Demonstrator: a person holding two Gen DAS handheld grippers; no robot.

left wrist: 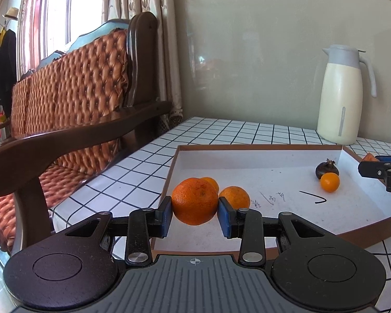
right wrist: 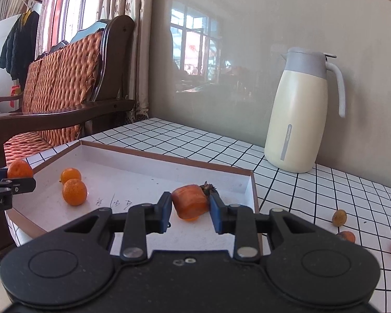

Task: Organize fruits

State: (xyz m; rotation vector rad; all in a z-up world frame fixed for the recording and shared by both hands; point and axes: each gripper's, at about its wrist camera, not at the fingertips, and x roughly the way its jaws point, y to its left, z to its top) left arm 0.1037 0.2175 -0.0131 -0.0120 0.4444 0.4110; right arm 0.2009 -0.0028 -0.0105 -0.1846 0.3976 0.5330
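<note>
loose fruits (right wrist: 339, 217) only beside right gripper (right wrist: 191, 208)

The right tongs (right wrist: 190, 207) clamp an orange chunk (right wrist: 190, 202) over the tray (right wrist: 169, 159). Two oranges (right wrist: 74, 191) lie near the tray's left end. A cream jug (right wrist: 298, 120) stands at the table's (right wrist: 325, 190) back edge.
</note>
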